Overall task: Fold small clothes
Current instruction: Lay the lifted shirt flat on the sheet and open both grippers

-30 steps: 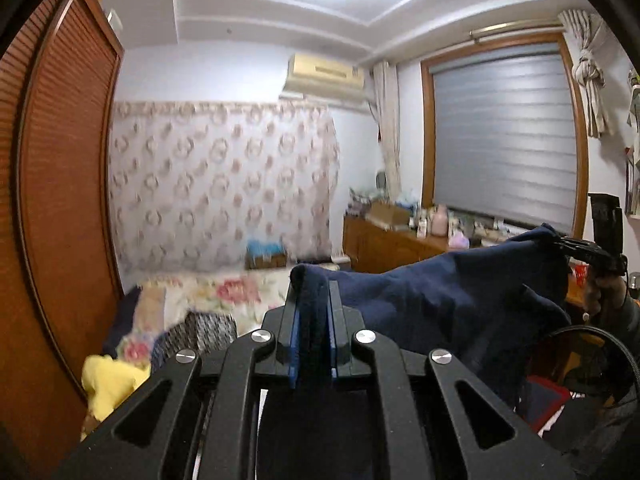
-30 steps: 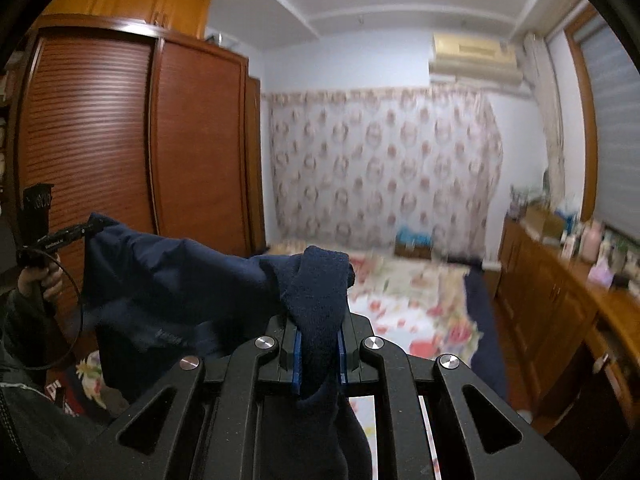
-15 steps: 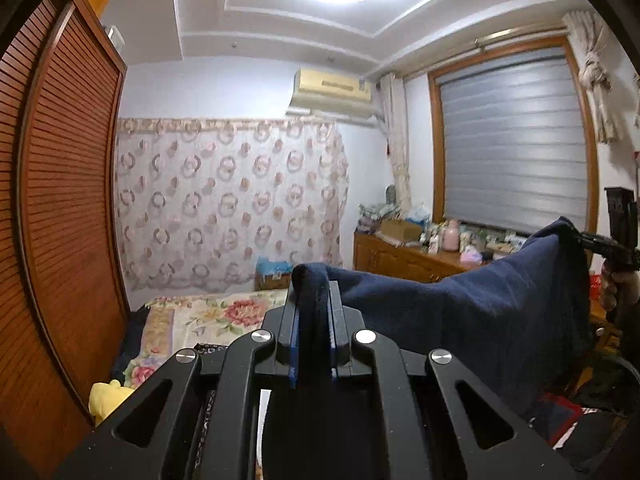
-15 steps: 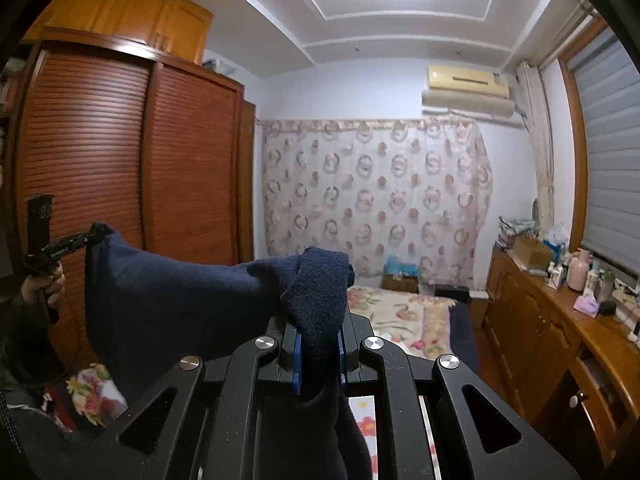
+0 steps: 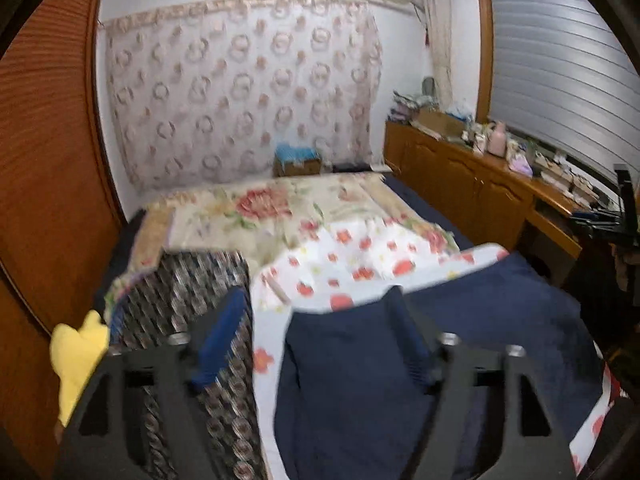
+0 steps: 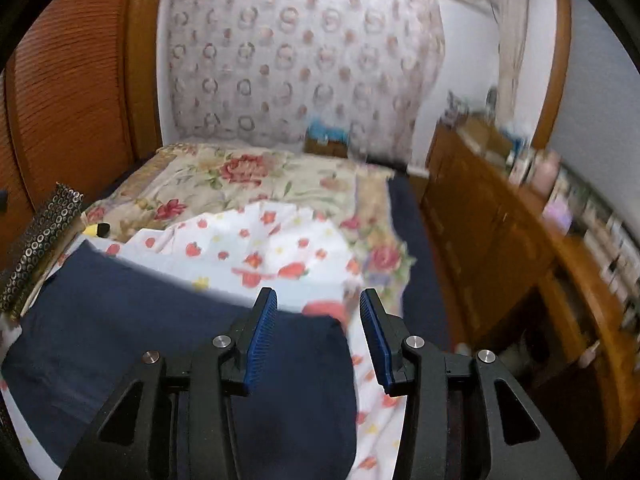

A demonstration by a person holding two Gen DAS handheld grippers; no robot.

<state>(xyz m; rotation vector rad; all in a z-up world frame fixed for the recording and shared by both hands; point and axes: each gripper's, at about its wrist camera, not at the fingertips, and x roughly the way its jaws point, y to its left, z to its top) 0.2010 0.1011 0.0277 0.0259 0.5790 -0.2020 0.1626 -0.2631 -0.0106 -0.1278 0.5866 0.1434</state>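
Left wrist: navy garment lies spread on the strawberry sheet
Both grippers, left and right, gape wide, holding nothing; folding not yet begun

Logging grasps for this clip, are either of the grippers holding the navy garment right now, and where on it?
Nothing is held. The left gripper and right gripper are both open above the navy garment, which lies spread on the strawberry-print sheet.

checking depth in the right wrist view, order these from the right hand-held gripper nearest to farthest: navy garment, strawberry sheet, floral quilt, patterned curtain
From the right hand-held gripper:
1. navy garment, directly beneath and to the left
2. strawberry sheet, just ahead on the bed
3. floral quilt, further up the bed
4. patterned curtain, on the far wall
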